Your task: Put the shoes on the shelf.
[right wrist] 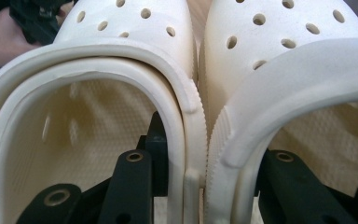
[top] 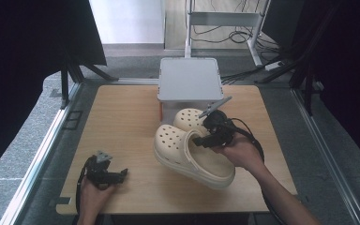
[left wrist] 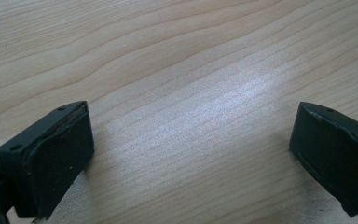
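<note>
**Right gripper pinches two clogs together; left gripper rests wide on the table**

We start at the right gripper, held in the person's right hand over the middle of the table. In the right gripper view we see one black jaw reaching inside each shoe, so the two adjoining side walls are pressed together between the jaws. The shoes are a pair of cream-coloured perforated foam clogs. The left clog and the right clog sit side by side in that view, their sides touching along a ribbed seam, their holed toe caps pointing away from the camera.

From the high view we see the nearer clog tilted, its sole edge facing us and its heel toward the table's near right. The farther clog lies just behind it, partly hidden by the gripper.

Beyond the clogs stands a grey box with a flat lid at the far edge of the light wooden table.

The left gripper sits well apart from the clogs, at the near left of the table, held by the person's left hand. In the left gripper view its two black jaws stand wide apart with bare wood grain between them, nothing held.
</note>
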Demonstrator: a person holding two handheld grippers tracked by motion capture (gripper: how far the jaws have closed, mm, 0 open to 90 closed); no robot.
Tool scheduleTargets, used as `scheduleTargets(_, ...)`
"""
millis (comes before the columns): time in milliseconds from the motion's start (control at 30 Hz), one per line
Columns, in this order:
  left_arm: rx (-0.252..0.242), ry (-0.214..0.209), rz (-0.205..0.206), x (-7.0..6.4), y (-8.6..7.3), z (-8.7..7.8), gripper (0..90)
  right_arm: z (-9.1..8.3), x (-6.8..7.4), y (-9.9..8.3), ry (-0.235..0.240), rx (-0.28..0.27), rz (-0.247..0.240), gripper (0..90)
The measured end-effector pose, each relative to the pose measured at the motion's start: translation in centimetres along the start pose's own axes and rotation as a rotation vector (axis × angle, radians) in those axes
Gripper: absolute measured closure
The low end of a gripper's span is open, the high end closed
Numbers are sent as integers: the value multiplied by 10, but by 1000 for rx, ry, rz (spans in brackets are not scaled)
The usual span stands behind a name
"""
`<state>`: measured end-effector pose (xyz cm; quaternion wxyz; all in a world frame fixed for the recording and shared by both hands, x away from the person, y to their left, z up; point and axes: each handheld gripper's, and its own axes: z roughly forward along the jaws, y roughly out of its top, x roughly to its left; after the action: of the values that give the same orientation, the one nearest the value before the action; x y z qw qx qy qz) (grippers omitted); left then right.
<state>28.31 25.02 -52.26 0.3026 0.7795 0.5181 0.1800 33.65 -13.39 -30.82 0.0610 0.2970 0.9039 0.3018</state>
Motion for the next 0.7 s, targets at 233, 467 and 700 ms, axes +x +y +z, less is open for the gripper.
scheduleTargets(233, 1, -1, 0, 0, 0, 0, 0, -15, -5, 16, -22, -21, 17, 657)
scheduleTargets(467, 7, -7, 1, 0, 0, -1, 0, -25, -12, 33, -50, -34, 34, 657)
scheduleTargets(700, 7, -7, 1, 0, 0, -1, 0, -27, -25, 52, -90, -46, 77, 658)
